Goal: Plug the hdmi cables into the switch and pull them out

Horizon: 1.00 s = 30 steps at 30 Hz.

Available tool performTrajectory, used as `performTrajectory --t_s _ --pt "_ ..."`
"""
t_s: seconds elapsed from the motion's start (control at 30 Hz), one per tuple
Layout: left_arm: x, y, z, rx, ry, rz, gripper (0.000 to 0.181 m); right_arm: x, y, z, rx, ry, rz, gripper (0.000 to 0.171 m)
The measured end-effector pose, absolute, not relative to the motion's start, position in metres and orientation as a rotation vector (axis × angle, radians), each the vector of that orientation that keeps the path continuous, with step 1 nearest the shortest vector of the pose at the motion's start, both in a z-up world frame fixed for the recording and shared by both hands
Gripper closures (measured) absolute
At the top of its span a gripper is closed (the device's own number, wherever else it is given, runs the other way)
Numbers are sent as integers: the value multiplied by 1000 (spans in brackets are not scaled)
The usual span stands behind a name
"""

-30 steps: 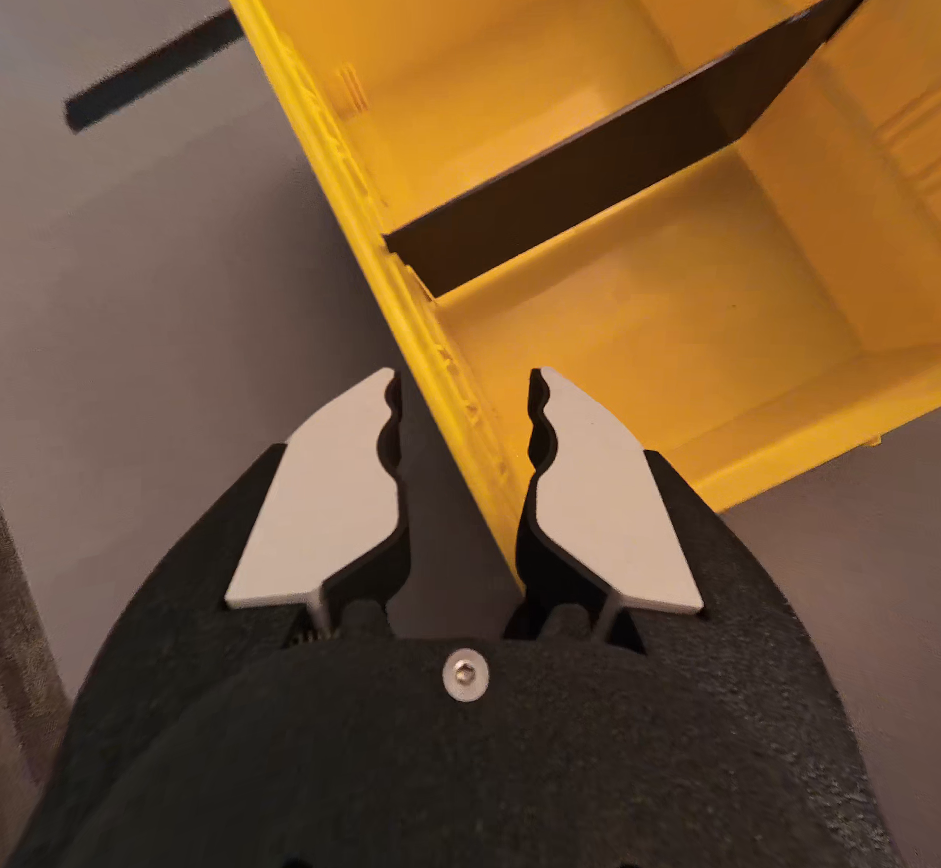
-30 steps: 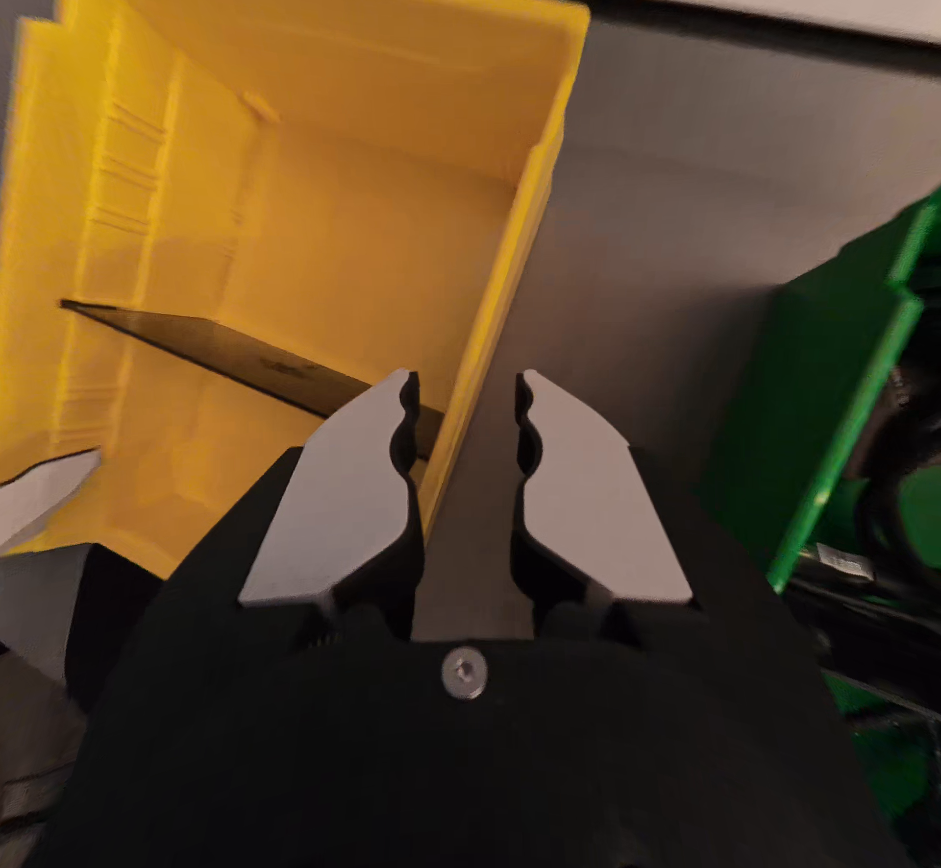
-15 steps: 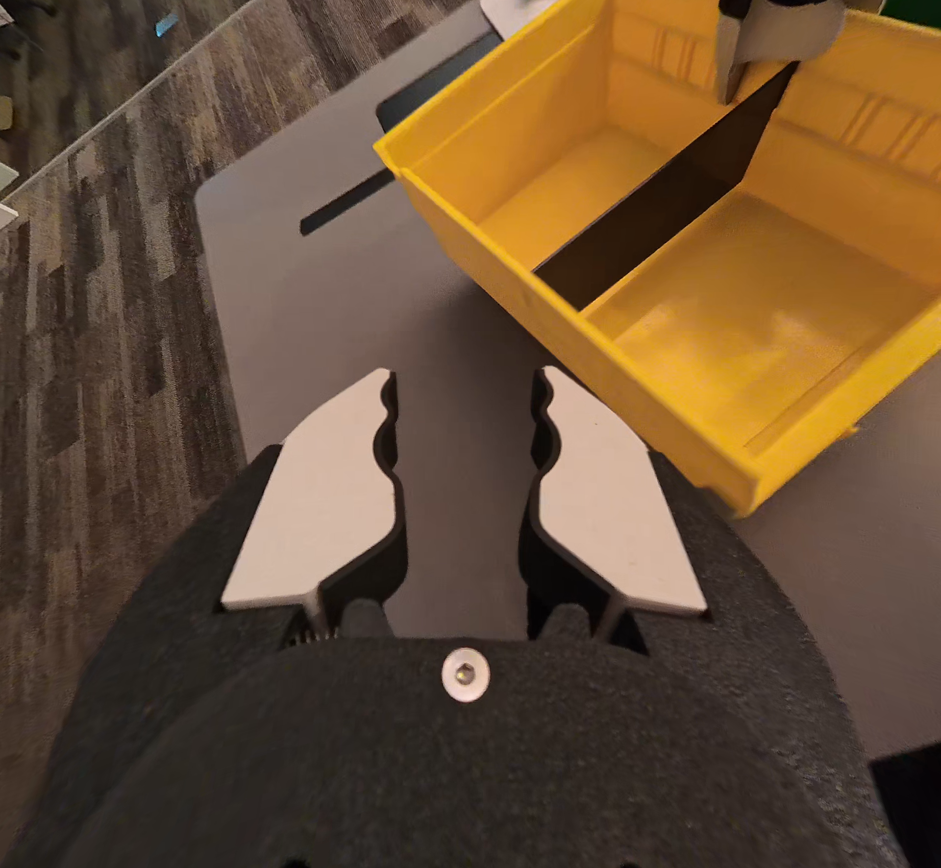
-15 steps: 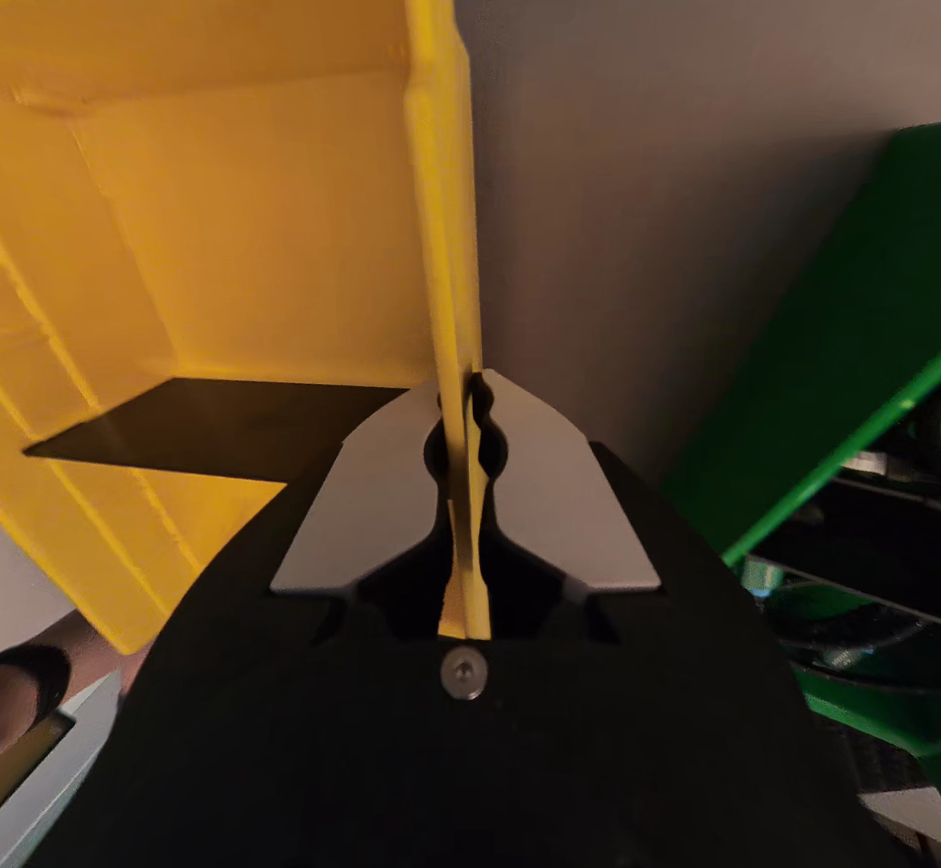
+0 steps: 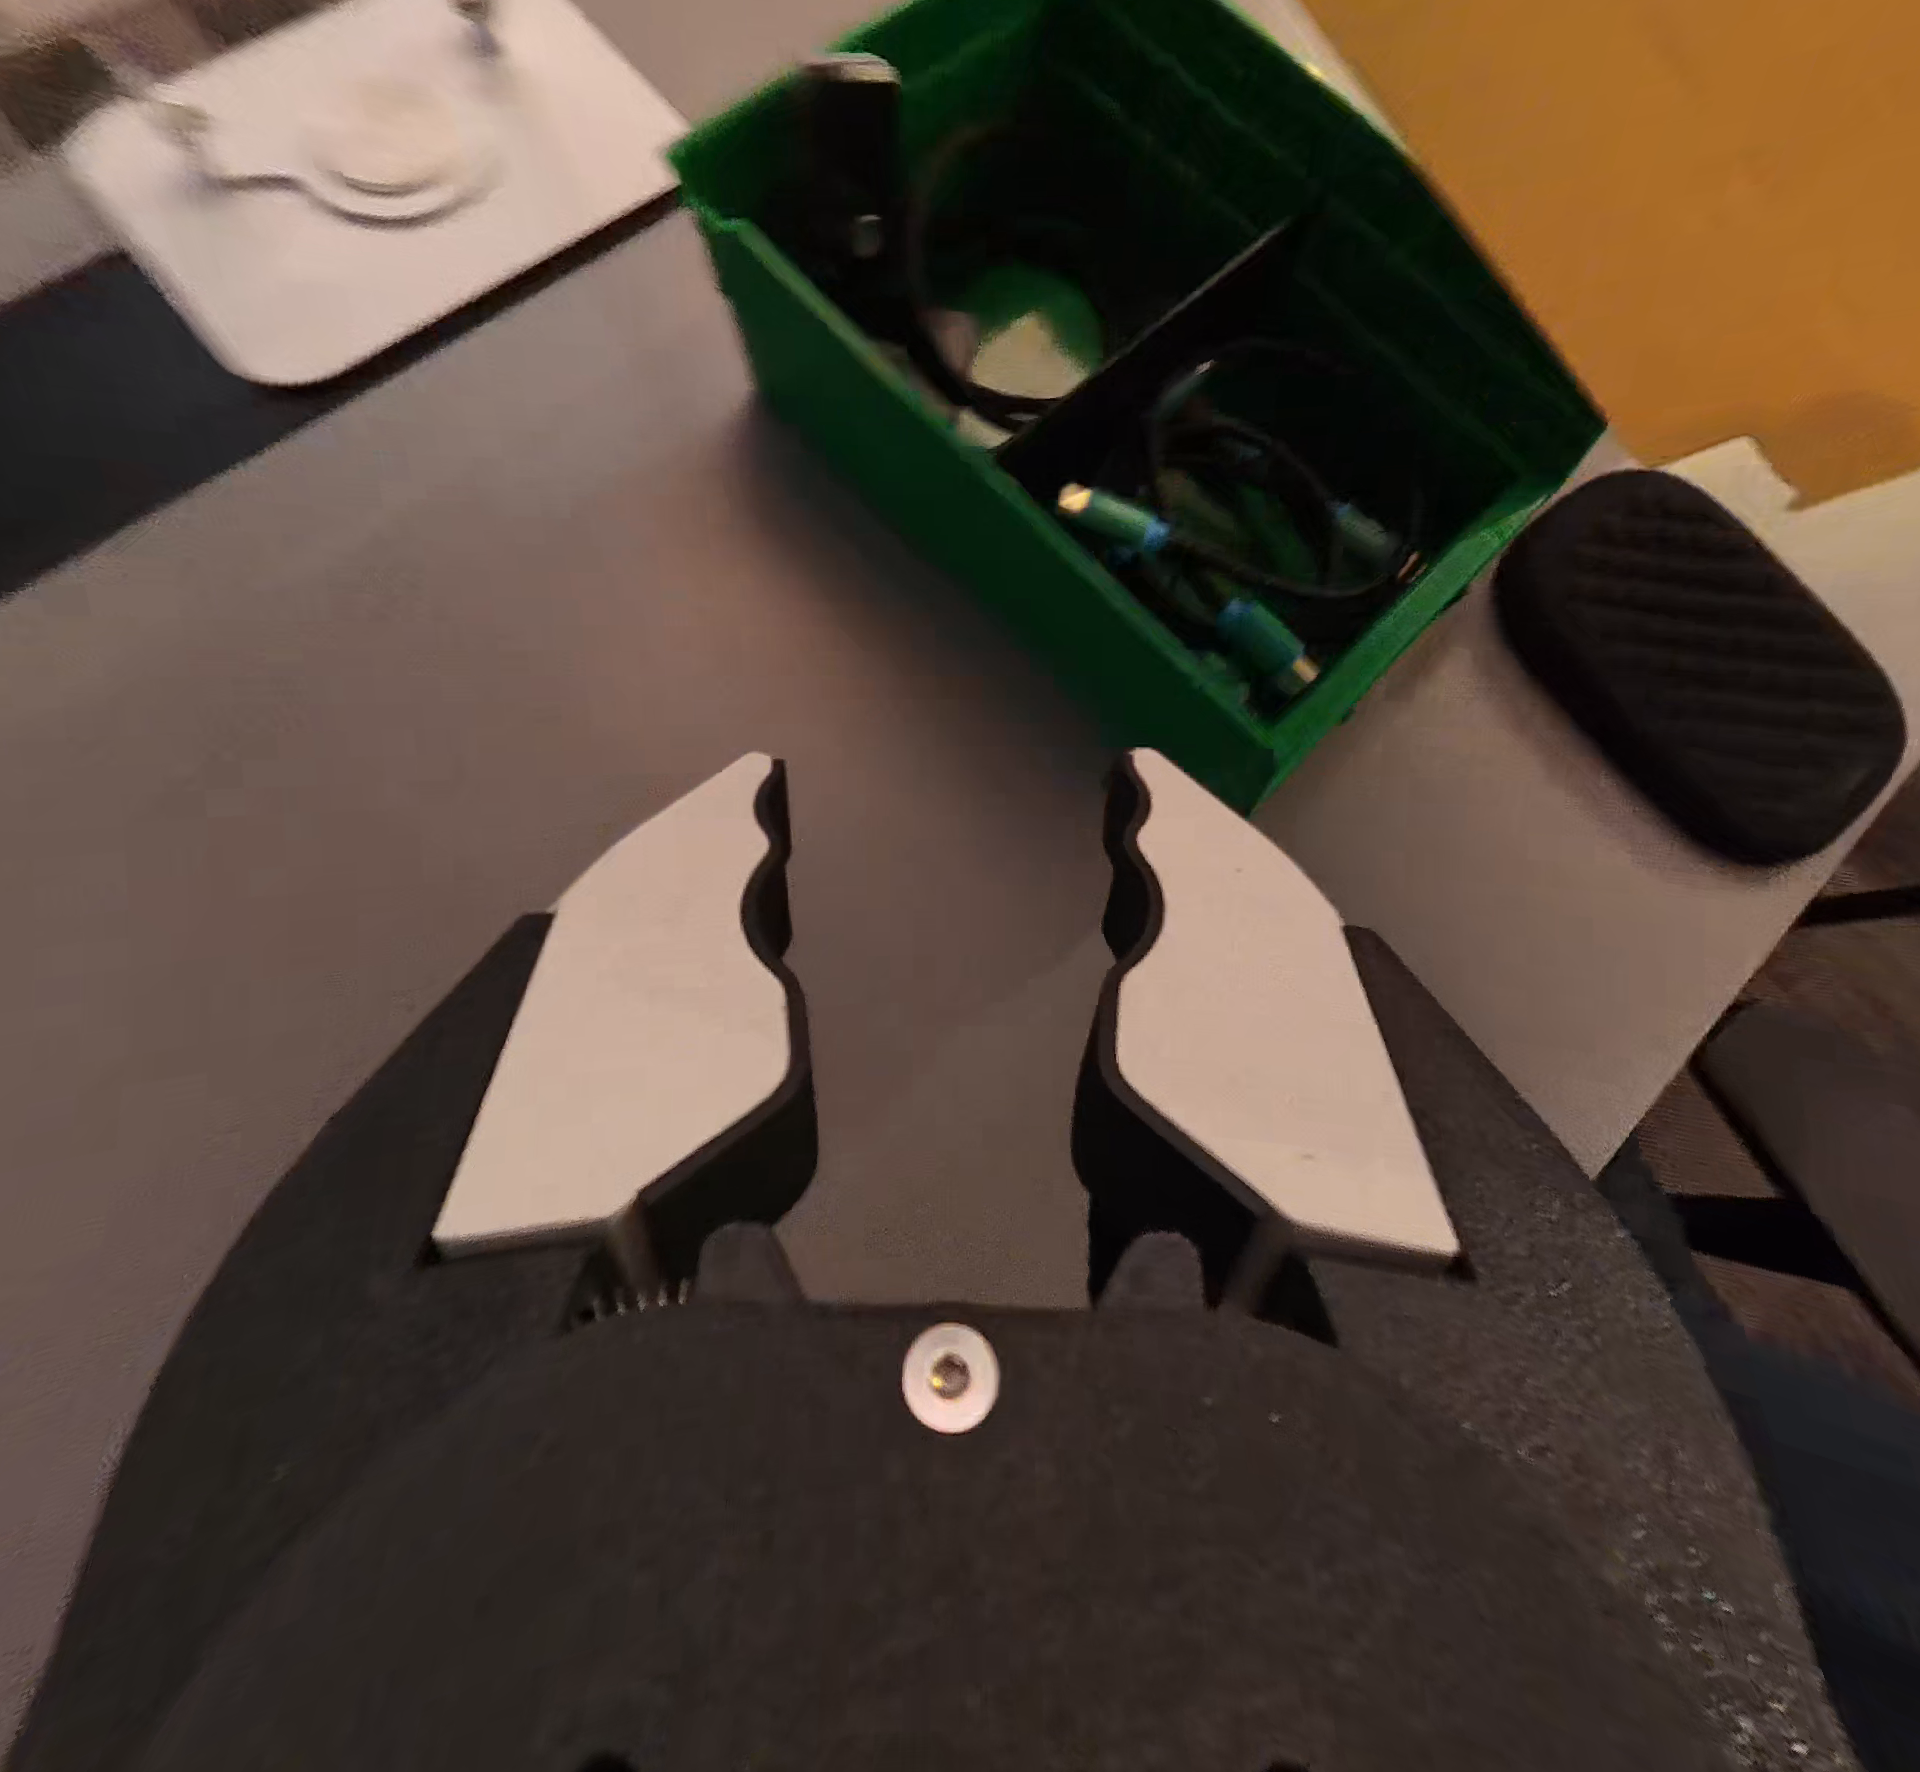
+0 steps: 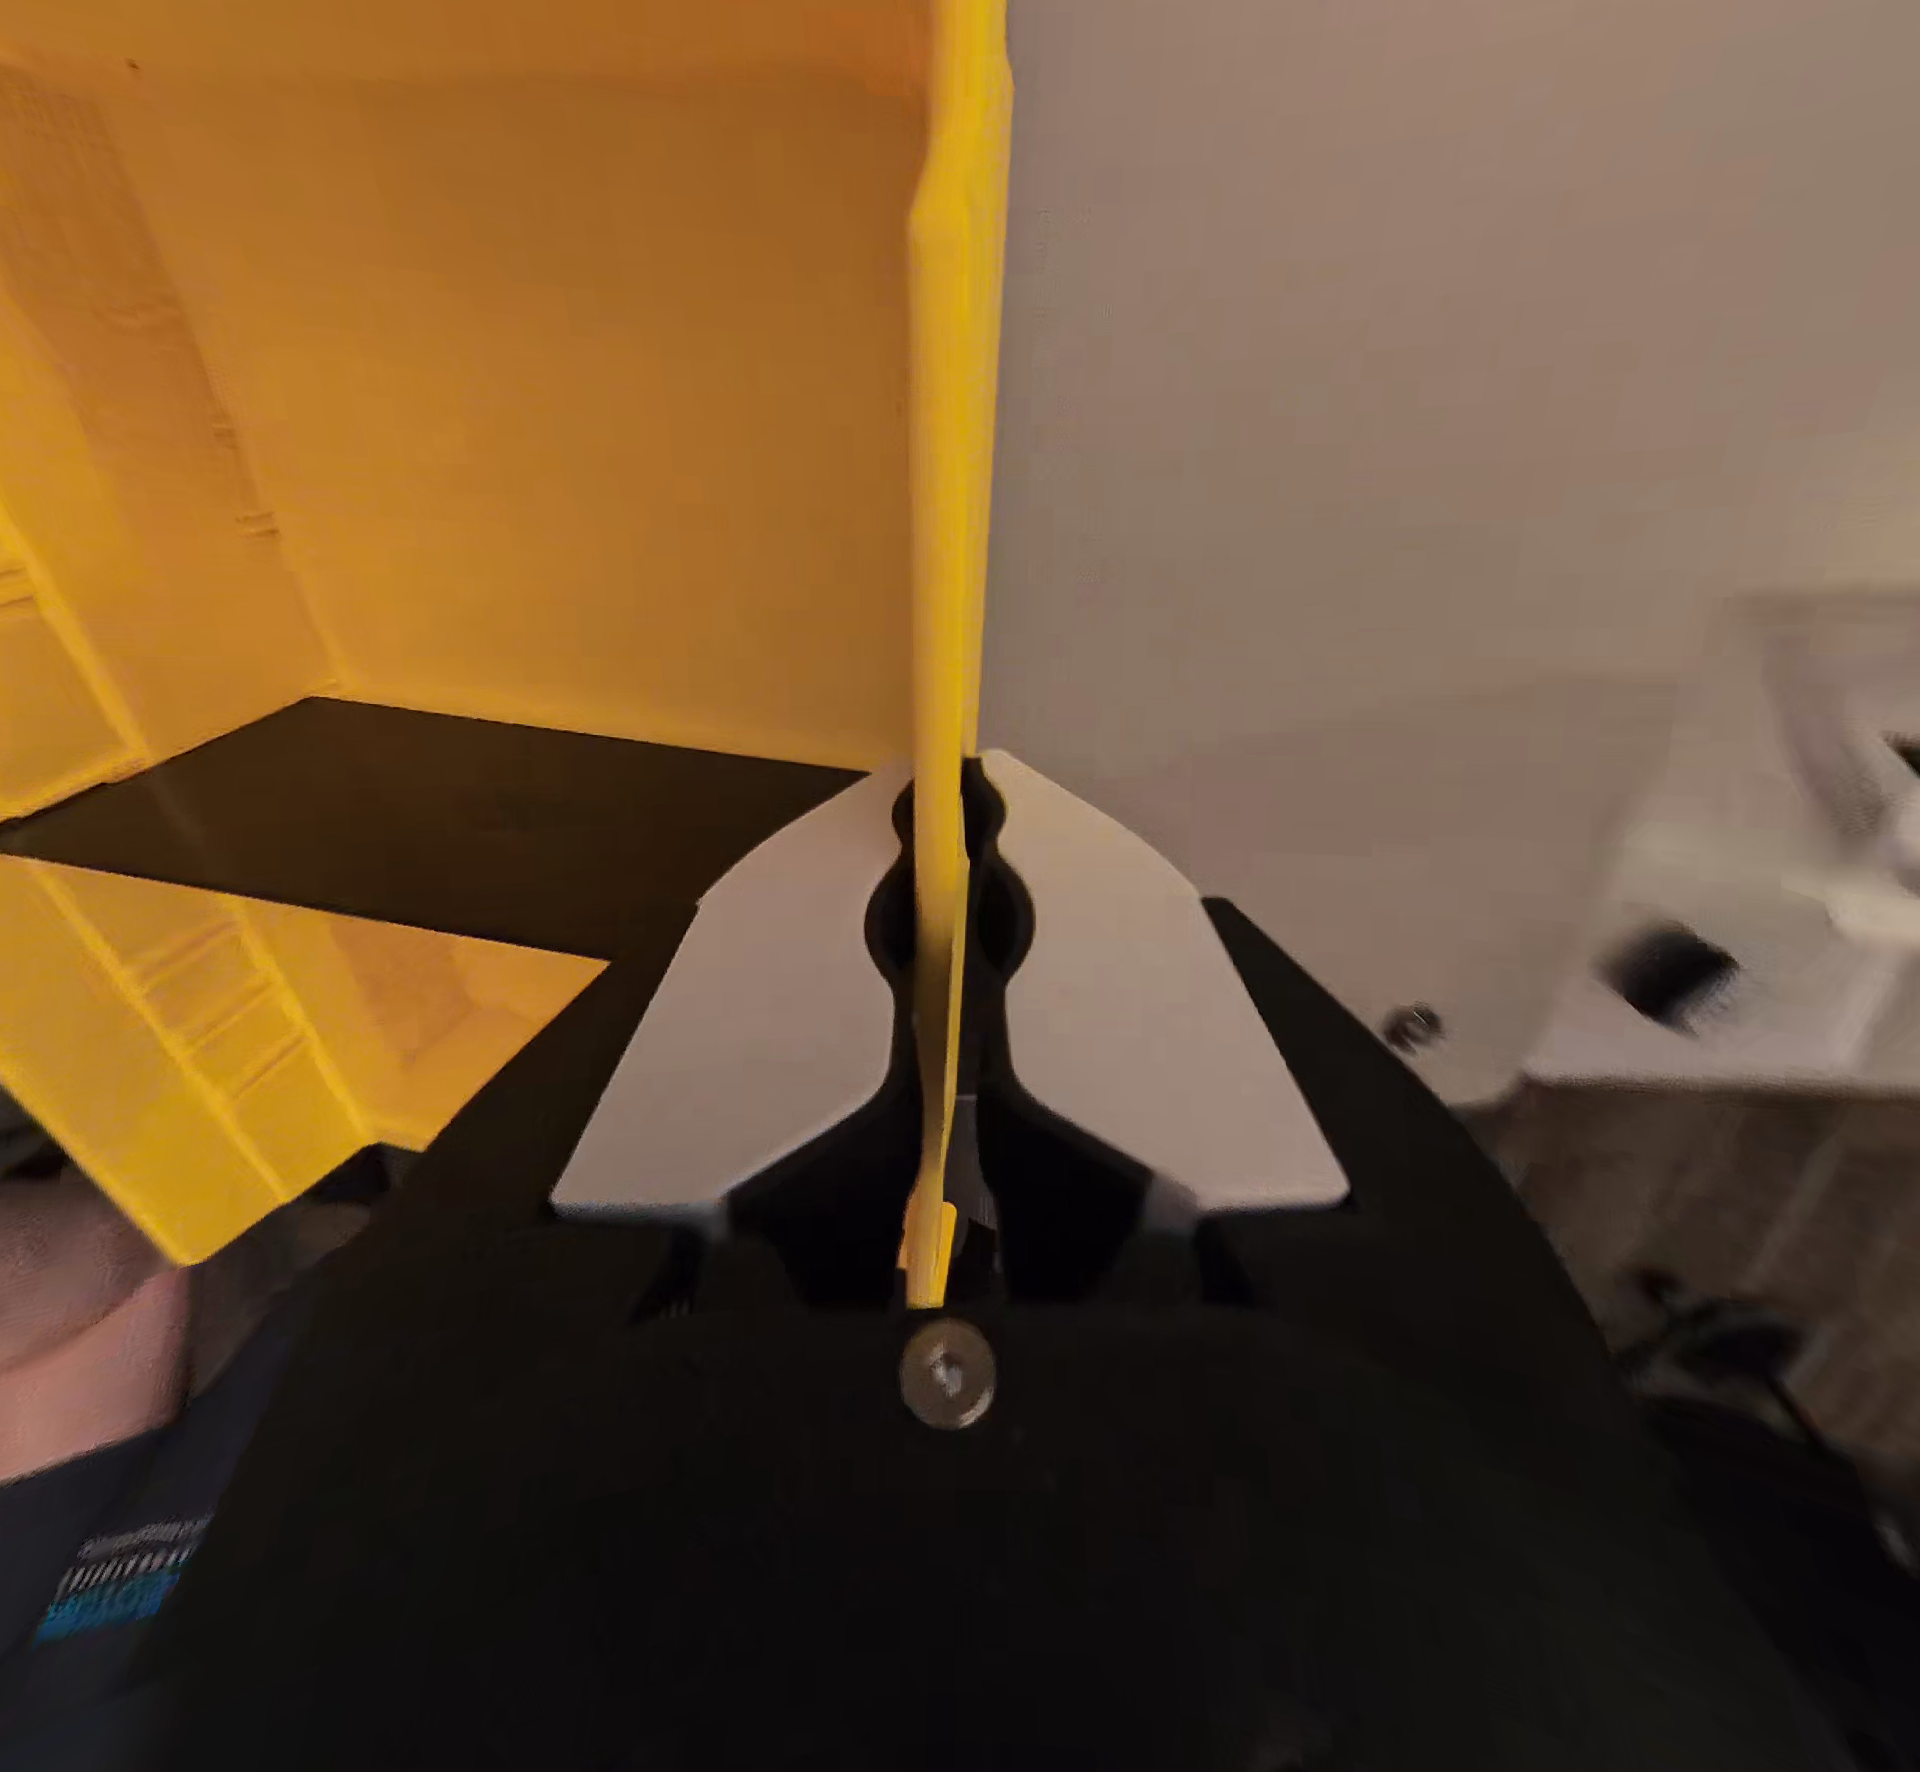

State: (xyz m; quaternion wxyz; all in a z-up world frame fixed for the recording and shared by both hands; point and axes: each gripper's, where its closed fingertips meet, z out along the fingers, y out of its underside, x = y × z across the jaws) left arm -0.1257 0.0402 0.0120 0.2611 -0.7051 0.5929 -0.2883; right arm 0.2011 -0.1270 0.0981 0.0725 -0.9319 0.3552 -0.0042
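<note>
One blurred label (image 6: 114,1608), unreadable.

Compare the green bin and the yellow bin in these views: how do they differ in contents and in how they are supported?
The green bin rests on the dark table; the yellow bin is clamped by one wall in the right gripper. The green bin holds coiled cables in both compartments; the yellow bin's visible interior holds nothing. Both have a black divider.

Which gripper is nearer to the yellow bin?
Right. The right gripper is shut on the yellow bin wall. The left gripper is open above the table, apart from it.
</note>
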Motion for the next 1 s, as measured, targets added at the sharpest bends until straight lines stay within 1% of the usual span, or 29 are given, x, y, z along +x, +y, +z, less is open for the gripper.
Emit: performTrajectory --t_s 0.1,0.2,0.3,0.33,0.37,0.4,0.47,0.53,0.6,0.73,0.83,1.0 --pt "-64 17 -16 -2016 1612 -845 121 251 -220 82 -2799 1298 -158 166" --pt "-39 21 -54 -2145 1646 -637 117 278 -290 57 -2834 1450 -205 165" --pt "-34 16 -87 -2279 1750 -496 116 293 -327 33 -2864 1493 -158 164" --pt "-33 12 -94 -2312 1801 -482 111 297 -333 27 -2859 1493 -137 164" --pt "-32 13 -97 -2351 1815 -461 112 300 -336 21 -2847 1489 -113 164" --pt "-30 15 -100 -2385 1827 -443 112 302 -337 15 -2831 1482 -83 165" --pt "-31 12 -109 -2516 1854 -456 140 302 -333 3 -2812 1443 -11 165" --pt "-42 37 -125 -2538 1827 -231 157 299 -324 -8 -2794 1403 58 164" --pt "-47 68 -124 -2439 1760 -162 171 294 -312 -21 -2774 1365 131 164" --pt "-65 91 -123 -2459 1620 -449 176 280 -275 -45 -2729 1284 270 163" --pt "-100 115 -122 -2451 1607 -390 176 271 -243 -58 -2694 1240 319 163" --pt "-168 164 -121 -2534 1448 -378 176 258 -199 -77 -2677 1220 350 163"
